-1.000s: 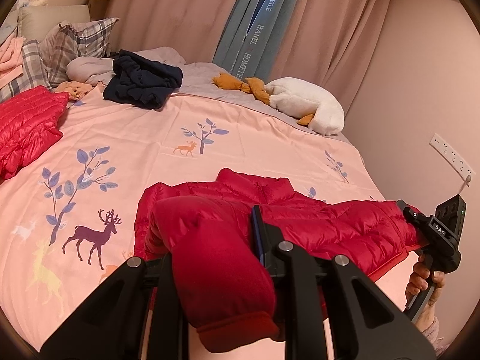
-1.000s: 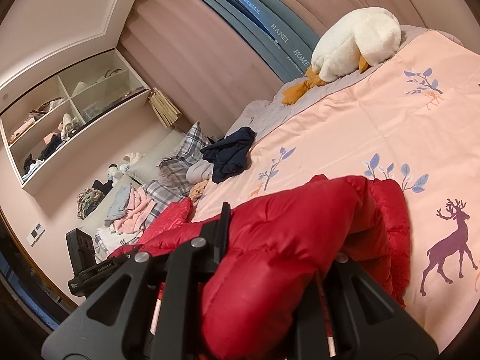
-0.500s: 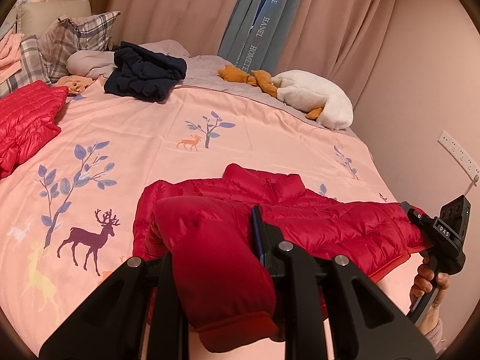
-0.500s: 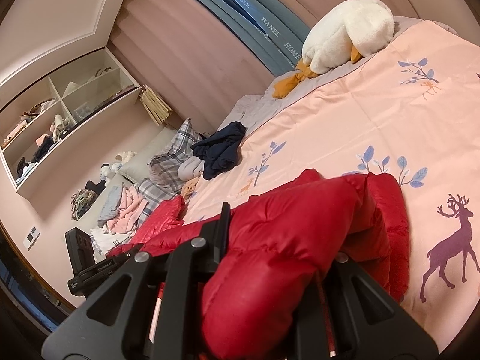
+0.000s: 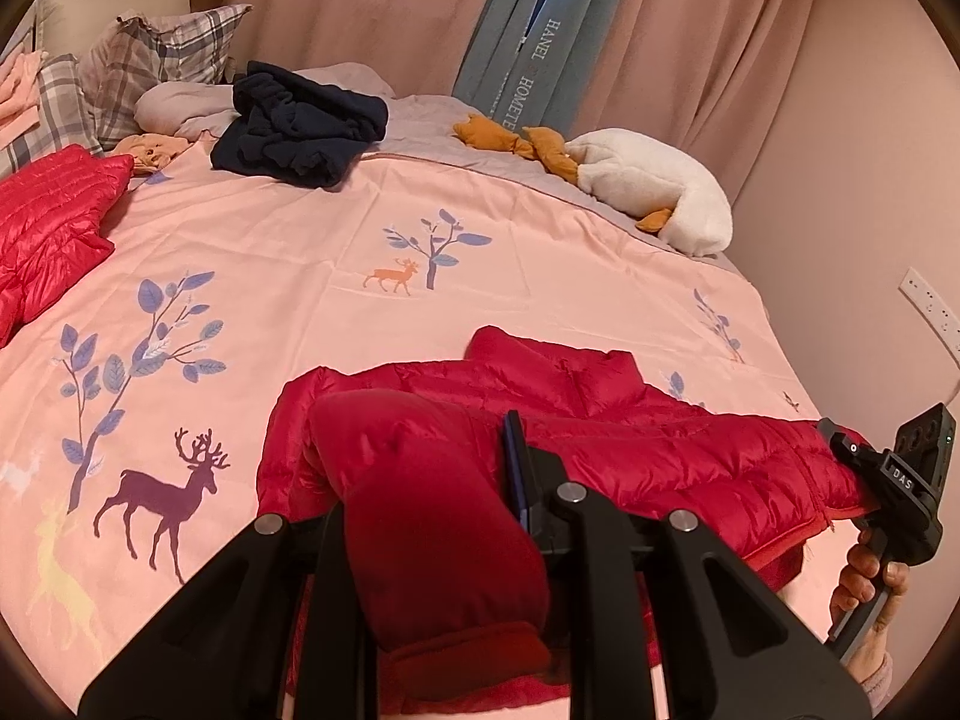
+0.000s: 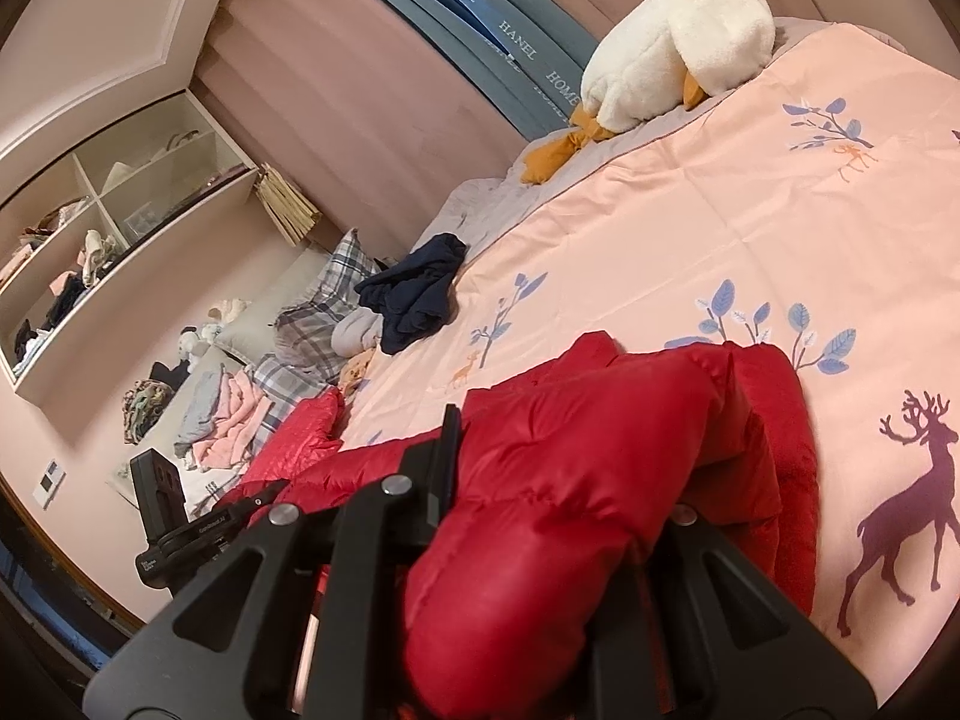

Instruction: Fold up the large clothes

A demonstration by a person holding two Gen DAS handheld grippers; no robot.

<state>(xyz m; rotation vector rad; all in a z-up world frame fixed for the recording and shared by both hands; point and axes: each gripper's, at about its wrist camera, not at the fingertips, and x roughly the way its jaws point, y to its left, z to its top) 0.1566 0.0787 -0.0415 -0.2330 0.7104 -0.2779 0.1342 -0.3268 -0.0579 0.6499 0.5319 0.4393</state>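
A red puffer jacket lies spread on the pink deer-print bedspread, collar toward the far side. My left gripper is shut on a thick bunched fold at the jacket's near left end. In the right wrist view my right gripper is shut on a padded fold of the same red jacket, which hides the fingertips. The left wrist view also shows the right gripper, held by a hand at the jacket's right end. The left gripper appears at the left of the right wrist view.
A second red jacket lies at the bed's left side. A navy garment, plaid pillows and a white plush goose sit at the far end. Wall shelves and a clothes pile are beyond the bed.
Both grippers have moved a little forward and lower over the bed, carrying the jacket's near edge with them. Both grips look the same.
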